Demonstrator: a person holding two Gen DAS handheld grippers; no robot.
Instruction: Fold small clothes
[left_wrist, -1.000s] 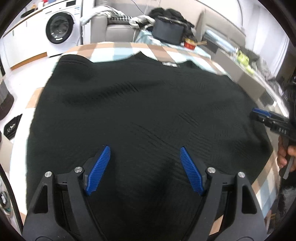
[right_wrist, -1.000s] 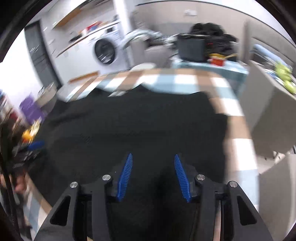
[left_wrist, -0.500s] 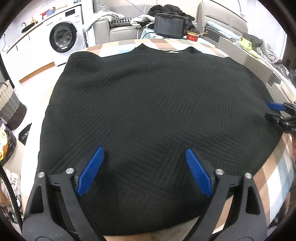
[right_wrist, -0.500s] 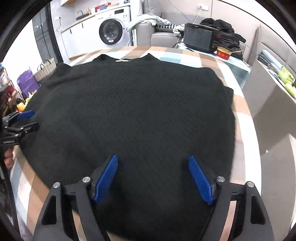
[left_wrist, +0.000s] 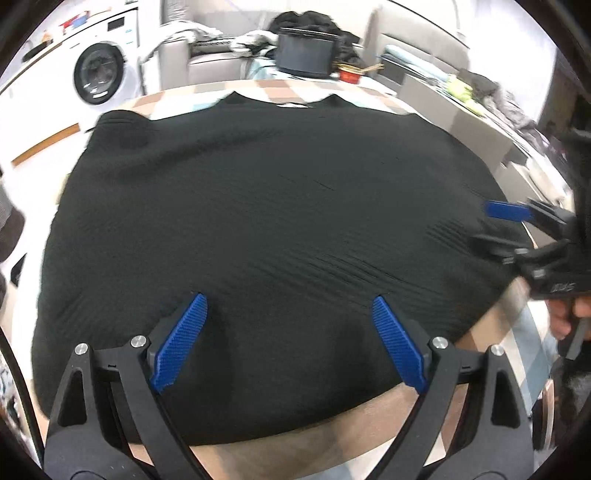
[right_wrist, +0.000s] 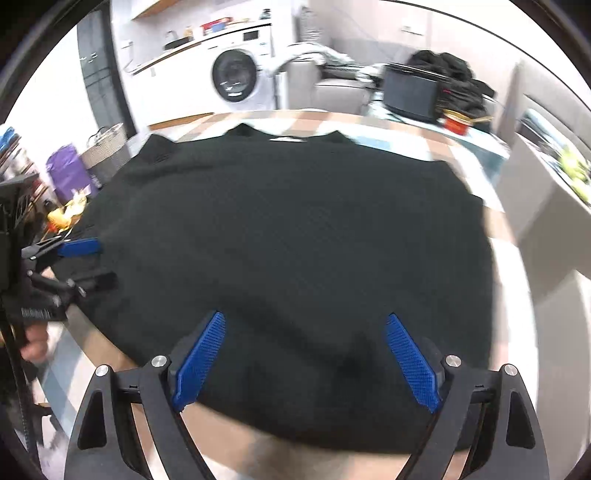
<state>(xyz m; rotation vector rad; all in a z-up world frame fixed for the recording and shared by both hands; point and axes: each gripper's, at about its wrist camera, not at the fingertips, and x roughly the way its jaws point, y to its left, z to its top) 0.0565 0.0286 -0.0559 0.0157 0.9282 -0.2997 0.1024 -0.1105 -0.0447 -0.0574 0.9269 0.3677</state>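
A black knit sweater (left_wrist: 266, 221) lies spread flat on a checked table (left_wrist: 207, 92), neckline at the far side; it also fills the right wrist view (right_wrist: 295, 236). My left gripper (left_wrist: 290, 314) is open and empty, just above the sweater's near hem. My right gripper (right_wrist: 304, 332) is open and empty over the near hem on the other side. Each gripper shows at the edge of the other's view, the right one (left_wrist: 495, 225) and the left one (right_wrist: 92, 262), both open at the hem.
A washing machine (left_wrist: 99, 74) stands at the back left, with a sofa (left_wrist: 218, 55) holding clothes behind the table. A black box (left_wrist: 304, 55) and a red bowl (left_wrist: 349, 74) sit beyond the far edge. A purple bag (right_wrist: 68, 171) and basket (right_wrist: 105, 147) stand left.
Both grippers opened wide and pulled back toward the near hem, so the table edge now shows below the sweater. The sweater itself stays flat.
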